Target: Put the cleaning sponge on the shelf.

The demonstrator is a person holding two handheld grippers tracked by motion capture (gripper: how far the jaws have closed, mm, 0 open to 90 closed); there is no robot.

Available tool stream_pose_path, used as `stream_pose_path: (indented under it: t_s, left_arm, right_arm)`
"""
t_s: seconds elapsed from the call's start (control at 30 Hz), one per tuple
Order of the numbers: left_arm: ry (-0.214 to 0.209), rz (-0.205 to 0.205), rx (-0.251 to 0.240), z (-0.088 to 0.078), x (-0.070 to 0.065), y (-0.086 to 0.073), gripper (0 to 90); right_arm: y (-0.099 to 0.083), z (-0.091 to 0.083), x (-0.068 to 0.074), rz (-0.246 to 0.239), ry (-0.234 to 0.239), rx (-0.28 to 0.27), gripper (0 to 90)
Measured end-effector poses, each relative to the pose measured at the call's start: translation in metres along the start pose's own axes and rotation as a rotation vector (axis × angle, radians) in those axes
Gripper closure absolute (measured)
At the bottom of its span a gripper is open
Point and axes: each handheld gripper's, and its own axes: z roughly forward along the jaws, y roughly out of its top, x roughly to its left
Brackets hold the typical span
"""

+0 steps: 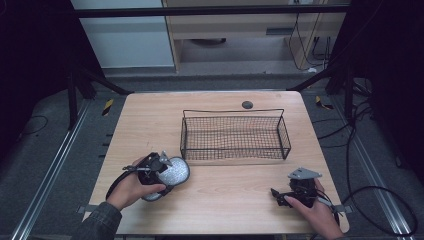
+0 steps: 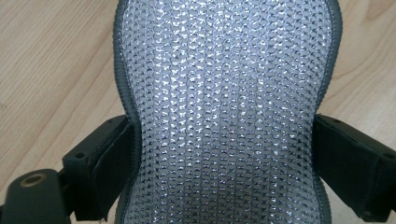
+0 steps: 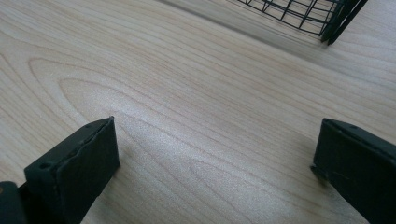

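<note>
The wire basket (image 1: 234, 135) sits in the middle of the wooden table (image 1: 150, 115), toward the far side.

To the left of the basket and nearer to the person, the left gripper (image 1: 167, 172) is held in the person's left hand (image 1: 132, 187). Its two black jaws squeeze a shiny silver sponge (image 2: 224, 112) at its narrow middle, one jaw on each side. The sponge has a grey edge and is just beside the basket's near left corner.

To the right of the basket's near right corner, and nearer to the person, the right hand (image 1: 312, 212) holds the right gripper (image 1: 276, 194) low over the table. Its jaws are wide apart, with bare wood between them. A corner of the basket shows far ahead of them.
</note>
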Motion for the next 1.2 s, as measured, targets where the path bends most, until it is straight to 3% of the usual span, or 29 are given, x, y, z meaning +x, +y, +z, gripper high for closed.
stream_pose_path:
  t_s: [0.27,0.57,1.2]
  left_arm:
    - [0.003,0.042,-0.023,-0.014,-0.011,0.001,10.0]
    - [0.03,0.072,-0.044,-0.028,-0.011,0.007,10.7]
    - [0.091,0.145,-0.095,-0.065,-0.007,0.041,11.2]
  right_arm:
    - [0.0,0.0,0.0,-0.001,0.0,0.0,0.3]
    - [0.0,0.0,0.0,0.0,0.0,0.0,0.3]
    - [0.0,0.0,0.0,-0.002,-0.001,0.0,0.3]
